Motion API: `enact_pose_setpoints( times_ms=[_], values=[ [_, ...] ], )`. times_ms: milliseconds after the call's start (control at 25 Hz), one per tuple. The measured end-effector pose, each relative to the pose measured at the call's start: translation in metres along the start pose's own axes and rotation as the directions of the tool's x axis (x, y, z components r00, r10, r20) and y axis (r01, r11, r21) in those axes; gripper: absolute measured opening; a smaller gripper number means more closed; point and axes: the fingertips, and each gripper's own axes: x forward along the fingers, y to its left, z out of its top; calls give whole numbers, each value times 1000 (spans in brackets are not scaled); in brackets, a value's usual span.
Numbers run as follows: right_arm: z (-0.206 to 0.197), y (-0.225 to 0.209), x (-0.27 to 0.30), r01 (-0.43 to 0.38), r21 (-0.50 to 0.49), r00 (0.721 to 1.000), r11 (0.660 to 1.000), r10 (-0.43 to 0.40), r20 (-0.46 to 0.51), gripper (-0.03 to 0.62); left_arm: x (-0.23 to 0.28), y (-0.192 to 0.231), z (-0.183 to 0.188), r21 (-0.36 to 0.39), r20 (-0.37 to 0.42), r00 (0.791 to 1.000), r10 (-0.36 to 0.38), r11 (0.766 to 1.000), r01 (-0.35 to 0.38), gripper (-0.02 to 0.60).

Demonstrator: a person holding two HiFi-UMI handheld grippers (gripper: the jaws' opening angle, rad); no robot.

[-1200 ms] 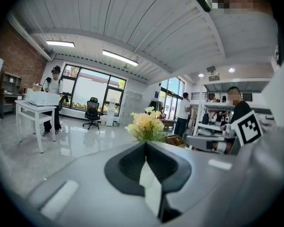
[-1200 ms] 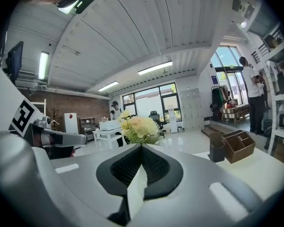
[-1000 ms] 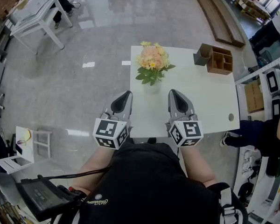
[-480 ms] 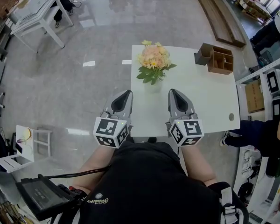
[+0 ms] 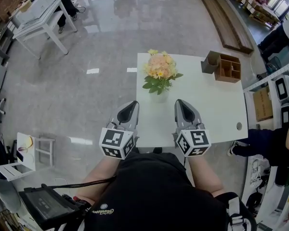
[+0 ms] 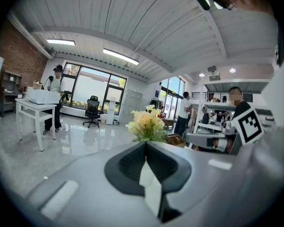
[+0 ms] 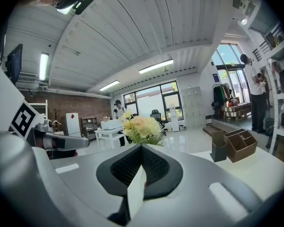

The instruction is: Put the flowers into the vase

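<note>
Glossy grey floor (image 5: 86,95) all round, white table (image 5: 216,105) directly ahead of me.

Left gripper (image 5: 130,105): jaws pressed together, nothing between them. Its own view shows the pads meeting in a closed seam. It hangs over the near left corner of the table, pointing at the far side and tipped slightly down.

Right gripper (image 5: 180,103): the same, jaws fully closed and empty. It is over the near edge of the table, level with the left one and well apart from it.

Beyond the tips, roughly between the two grippers and further in: flowers (image 5: 159,67), a peach and yellow bunch with green leaves. They are standing in the pale vase (image 5: 159,96), which is upright on the table. Neither gripper touches the vase or the blooms. No loose stems are visible on the table from the head view.

Far right corner: wooden organiser (image 5: 227,67) with a dark cup (image 5: 211,59) just beside it, both well apart from the vase.

Judgement: the placing step looks done, since the bunch sits in the vase and both my grippers are empty. I see nothing left to pick up. If any move follows, it calls only for keeping both grippers clear of the vase so it is not knocked. At most it is a check that the bunch sits straight, and from the head view I cannot tell how deep the stems go.
</note>
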Motion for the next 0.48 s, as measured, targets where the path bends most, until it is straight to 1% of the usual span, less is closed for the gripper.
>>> enact_pose_setpoints(
  times_ms=[480],
  values=[
    [-2,-1,6,-3,1,1000,1000,3,-3,0,6,3,0,1,2,1000,-3,1000,3,6]
  ],
)
